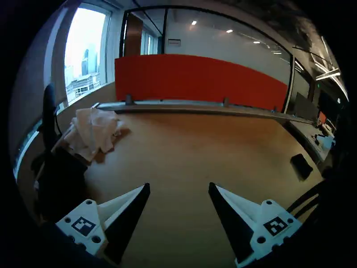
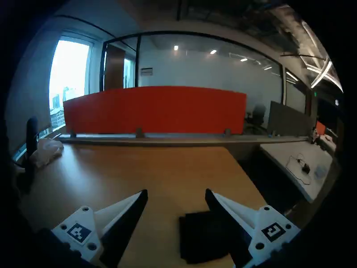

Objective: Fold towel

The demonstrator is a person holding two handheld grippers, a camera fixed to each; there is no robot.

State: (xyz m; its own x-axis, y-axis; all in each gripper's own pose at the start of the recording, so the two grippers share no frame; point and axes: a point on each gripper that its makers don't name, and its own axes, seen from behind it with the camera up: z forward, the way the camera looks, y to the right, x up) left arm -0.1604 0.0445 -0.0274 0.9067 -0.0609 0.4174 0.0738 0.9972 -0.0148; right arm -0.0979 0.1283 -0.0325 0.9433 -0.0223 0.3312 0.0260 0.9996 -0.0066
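**Approach and First Grasp of the Towel**

**Present state.** The left gripper (image 1: 179, 185) and the right gripper (image 2: 176, 190) both hover over the wooden desk (image 1: 192, 152). Each has its jaws spread wide with nothing between them. The towel (image 1: 93, 129) lies in a crumpled, pale heap at the far left corner of the desk, near the window and just in front of the red partition (image 1: 201, 80). It is well apart from both grippers. A flat black item (image 2: 203, 236) lies on the desk just ahead of the right gripper. A dark chair back (image 1: 49, 111) stands beside the heap.

**Step in hand (judged).** Reaching for the towel; no fold has begun.

**Procedure.**
1. Bring both grippers left toward the heap, with the jaws kept spread.
2. Lift the right gripper clear of the flat black item so that it is not dragged along.
3. Find an edge or corner of the cloth. The heap hides them at this range, and it may hold more than one piece.
4. Pinch a single layer only, then draw it onto bare desk and spread it flat.

**Caution.** Limp cloth bunches readily; a grasp into the middle of the heap will likely lift a wad.
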